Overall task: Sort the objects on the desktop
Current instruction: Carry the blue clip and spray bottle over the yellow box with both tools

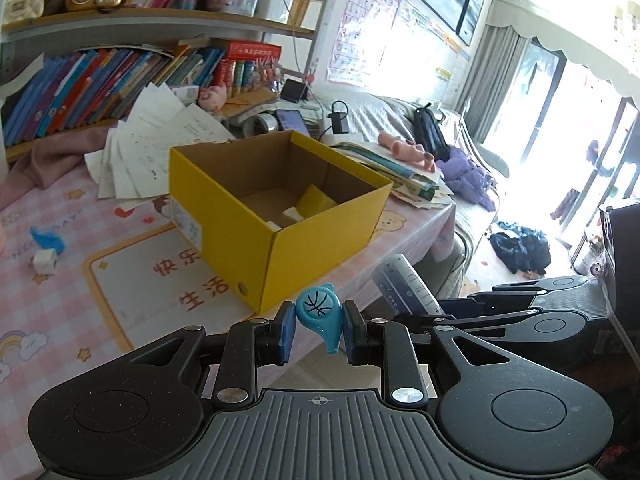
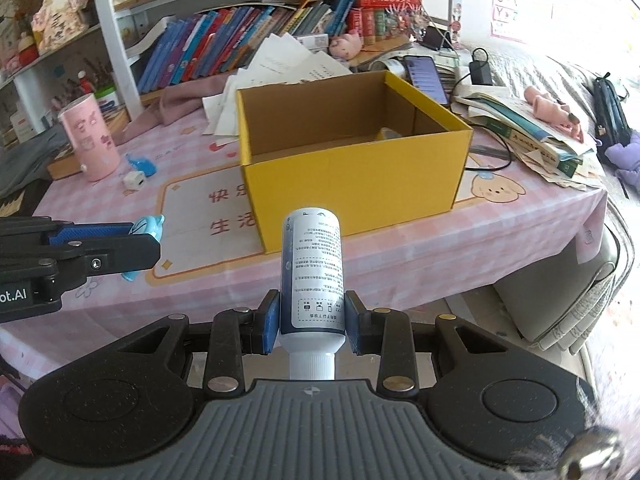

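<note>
My left gripper (image 1: 319, 326) is shut on a small blue toy (image 1: 321, 314) with a basketball drawing, held in the air near the table's front edge, short of the open yellow cardboard box (image 1: 276, 216). It also shows in the right wrist view (image 2: 146, 236). My right gripper (image 2: 312, 322) is shut on a white and blue bottle (image 2: 313, 272), cap toward the camera, held in front of the yellow box (image 2: 352, 176). The box holds a few small items.
A pink cup (image 2: 90, 142), a blue toy (image 2: 140, 165) and a small white cube (image 2: 134, 181) sit left of the box. Loose papers (image 1: 156, 144) and books lie behind it, a book stack (image 2: 532, 136) at its right. The table edge drops to a sofa on the right.
</note>
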`<action>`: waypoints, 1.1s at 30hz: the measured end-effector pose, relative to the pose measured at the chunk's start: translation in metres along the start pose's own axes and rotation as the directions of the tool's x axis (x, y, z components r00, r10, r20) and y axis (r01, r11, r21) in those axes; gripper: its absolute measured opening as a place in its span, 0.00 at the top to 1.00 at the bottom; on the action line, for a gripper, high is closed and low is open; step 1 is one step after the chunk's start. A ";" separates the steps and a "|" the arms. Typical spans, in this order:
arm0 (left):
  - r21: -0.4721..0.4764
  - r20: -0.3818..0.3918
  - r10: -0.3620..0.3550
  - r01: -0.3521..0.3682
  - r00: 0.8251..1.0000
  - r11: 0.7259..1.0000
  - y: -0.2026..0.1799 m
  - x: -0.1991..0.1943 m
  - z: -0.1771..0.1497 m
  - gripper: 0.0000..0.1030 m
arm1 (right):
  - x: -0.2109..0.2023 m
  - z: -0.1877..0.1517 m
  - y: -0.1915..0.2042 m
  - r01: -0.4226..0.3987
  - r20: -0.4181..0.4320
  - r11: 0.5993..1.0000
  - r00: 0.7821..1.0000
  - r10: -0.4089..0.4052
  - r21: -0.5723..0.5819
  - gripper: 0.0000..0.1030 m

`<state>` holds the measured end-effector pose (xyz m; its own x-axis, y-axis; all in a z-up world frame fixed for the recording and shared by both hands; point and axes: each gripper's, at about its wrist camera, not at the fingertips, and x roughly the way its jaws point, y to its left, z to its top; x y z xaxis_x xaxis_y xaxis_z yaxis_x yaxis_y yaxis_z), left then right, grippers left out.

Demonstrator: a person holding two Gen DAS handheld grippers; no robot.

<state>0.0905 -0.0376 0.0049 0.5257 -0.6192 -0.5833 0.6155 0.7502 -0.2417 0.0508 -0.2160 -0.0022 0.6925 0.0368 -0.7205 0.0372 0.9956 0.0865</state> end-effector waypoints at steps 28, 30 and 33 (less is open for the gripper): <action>0.069 0.101 0.086 -0.093 0.991 0.993 -0.022 0.098 0.091 0.77 | 0.049 0.099 -0.094 0.011 0.145 0.998 0.989 -0.002 -0.056 0.70; 0.066 0.102 0.113 -0.120 0.988 0.991 -0.022 0.105 0.096 0.77 | 0.058 0.110 -0.097 -0.004 0.152 0.996 0.988 0.017 -0.084 0.70; 0.055 0.079 0.167 -0.172 0.983 0.984 -0.020 0.119 0.100 0.77 | 0.070 0.126 -0.101 -0.038 0.151 0.992 0.987 0.056 -0.122 0.70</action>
<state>0.1994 -0.1496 0.0175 0.6661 -0.5013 -0.5522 0.5475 0.8315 -0.0944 0.1858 -0.3249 0.0251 0.7941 0.0792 -0.6026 -0.0775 0.9966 0.0288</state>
